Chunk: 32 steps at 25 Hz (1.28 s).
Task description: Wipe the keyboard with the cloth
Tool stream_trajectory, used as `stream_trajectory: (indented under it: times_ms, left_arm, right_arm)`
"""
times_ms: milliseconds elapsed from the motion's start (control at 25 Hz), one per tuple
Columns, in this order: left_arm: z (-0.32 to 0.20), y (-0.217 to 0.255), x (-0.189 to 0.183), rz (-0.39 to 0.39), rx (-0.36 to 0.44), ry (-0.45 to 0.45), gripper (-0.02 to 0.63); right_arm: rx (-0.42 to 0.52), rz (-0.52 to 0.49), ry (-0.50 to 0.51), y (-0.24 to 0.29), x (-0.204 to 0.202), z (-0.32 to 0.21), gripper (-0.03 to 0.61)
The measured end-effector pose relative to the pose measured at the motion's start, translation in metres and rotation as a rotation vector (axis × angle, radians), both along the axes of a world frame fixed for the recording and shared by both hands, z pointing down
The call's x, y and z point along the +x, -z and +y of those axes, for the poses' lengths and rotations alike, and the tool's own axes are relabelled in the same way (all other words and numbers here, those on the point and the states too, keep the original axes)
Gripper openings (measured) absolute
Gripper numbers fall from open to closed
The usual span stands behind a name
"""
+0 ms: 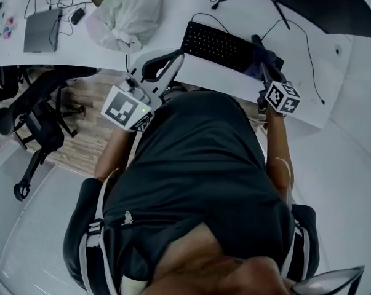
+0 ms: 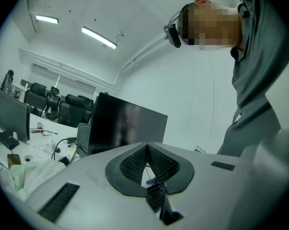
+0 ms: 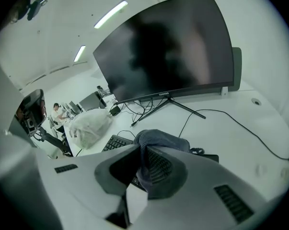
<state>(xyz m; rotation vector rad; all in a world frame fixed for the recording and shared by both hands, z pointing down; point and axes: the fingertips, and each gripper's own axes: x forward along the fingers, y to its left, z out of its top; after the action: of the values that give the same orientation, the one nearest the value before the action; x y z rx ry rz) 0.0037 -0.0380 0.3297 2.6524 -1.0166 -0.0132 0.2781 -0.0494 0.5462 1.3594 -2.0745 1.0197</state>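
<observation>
The black keyboard (image 1: 216, 45) lies on the white desk (image 1: 173, 23), just beyond its near edge. My right gripper (image 1: 263, 72) hangs over the keyboard's right end, shut on a dark blue-grey cloth (image 1: 266, 61). In the right gripper view the cloth (image 3: 159, 142) bunches up between the jaws of the gripper (image 3: 143, 164), above the keyboard (image 3: 116, 143). My left gripper (image 1: 173, 60) is held by the desk edge, left of the keyboard. In the left gripper view that gripper (image 2: 147, 163) is shut with its ribbed pads (image 2: 134, 162) meeting at the tips and nothing between them.
A crumpled white plastic bag (image 1: 127, 14) sits on the desk left of the keyboard. A large curved monitor (image 3: 168, 51) stands behind, with cables (image 1: 296, 32) trailing across the desk. A laptop (image 1: 40, 29) lies far left, and office chairs (image 1: 31, 121) stand on the floor at left.
</observation>
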Motion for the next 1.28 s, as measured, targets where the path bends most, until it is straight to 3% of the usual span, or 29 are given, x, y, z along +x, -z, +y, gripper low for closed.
stream_trajectory:
  times_ms: [160, 360, 400, 480, 520, 1040, 1280]
  left_arm:
    - [0.007, -0.002, -0.022, 0.021, -0.004, 0.022, 0.005]
    - [0.008, -0.009, -0.053, 0.037, -0.005, 0.044, 0.005]
    - [0.008, -0.01, -0.058, 0.039, 0.0, 0.047, 0.006]
    - [0.008, -0.012, -0.068, 0.04, 0.013, 0.051, 0.006]
    - [0.008, -0.012, -0.073, 0.041, 0.015, 0.053, 0.005]
    - [-0.002, -0.013, -0.104, 0.059, 0.009, 0.049, 0.005]
    - [-0.007, -0.018, -0.11, 0.059, -0.016, 0.043, 0.005]
  right_arm:
    - [0.035, 0.021, 0.005, 0.014, -0.013, -0.006, 0.032]
    - [-0.046, 0.065, 0.082, -0.006, -0.039, -0.001, 0.035]
    - [-0.061, 0.058, 0.093, -0.008, -0.045, 0.001, 0.054]
    - [-0.084, 0.033, 0.098, -0.011, -0.055, 0.003, 0.167]
    - [-0.089, 0.02, 0.091, -0.011, -0.059, 0.003, 0.175]
    - [0.027, -0.01, -0.026, 0.016, -0.081, -0.02, 0.173]
    - [0.034, -0.031, -0.005, 0.014, -0.099, -0.024, 0.173]
